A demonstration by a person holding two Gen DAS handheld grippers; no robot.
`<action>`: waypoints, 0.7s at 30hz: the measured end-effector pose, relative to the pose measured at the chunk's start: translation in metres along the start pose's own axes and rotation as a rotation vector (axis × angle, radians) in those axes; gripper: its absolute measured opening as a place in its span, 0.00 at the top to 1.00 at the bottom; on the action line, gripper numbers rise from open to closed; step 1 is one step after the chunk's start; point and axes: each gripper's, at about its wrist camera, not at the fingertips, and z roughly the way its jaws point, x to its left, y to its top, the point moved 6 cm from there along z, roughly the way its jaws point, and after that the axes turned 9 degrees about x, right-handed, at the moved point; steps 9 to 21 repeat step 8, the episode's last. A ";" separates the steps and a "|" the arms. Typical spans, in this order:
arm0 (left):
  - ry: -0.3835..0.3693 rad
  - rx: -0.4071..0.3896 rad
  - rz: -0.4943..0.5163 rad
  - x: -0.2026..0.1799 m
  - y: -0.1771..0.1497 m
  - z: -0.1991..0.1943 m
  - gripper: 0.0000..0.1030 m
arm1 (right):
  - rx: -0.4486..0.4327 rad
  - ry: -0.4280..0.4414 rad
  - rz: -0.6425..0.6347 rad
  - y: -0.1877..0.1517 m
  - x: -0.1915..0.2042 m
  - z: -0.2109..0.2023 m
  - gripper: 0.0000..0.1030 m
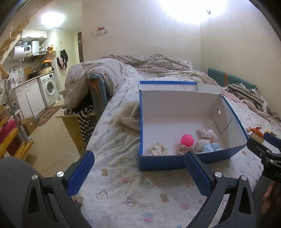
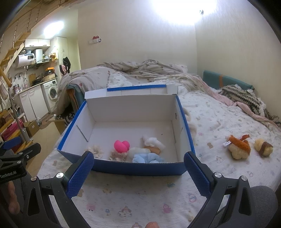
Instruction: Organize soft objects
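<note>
Soft orange-and-cream plush toy (image 2: 238, 146) and small brown-and-yellow plush toy (image 2: 264, 147) lie on the bed (image 2: 219, 122), right of the right gripper (image 2: 139, 172), outside the blue cardboard box (image 2: 140, 169) ahead. Both look light and squashy; pinch the thick body. The left gripper (image 1: 139, 172) and the right one both have their fingers spread wide, holding nothing.

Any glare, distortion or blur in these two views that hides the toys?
Left wrist: a ceiling light blows out the top, fisheye bends the box edges, but the pink ball stays clear. Right wrist: same glare overhead, dark vignette corners; the two plush toys on the bed are sharp enough.
</note>
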 end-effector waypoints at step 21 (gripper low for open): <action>-0.009 0.007 -0.006 0.001 -0.001 0.002 0.01 | -0.002 0.001 -0.001 0.000 0.001 -0.001 0.00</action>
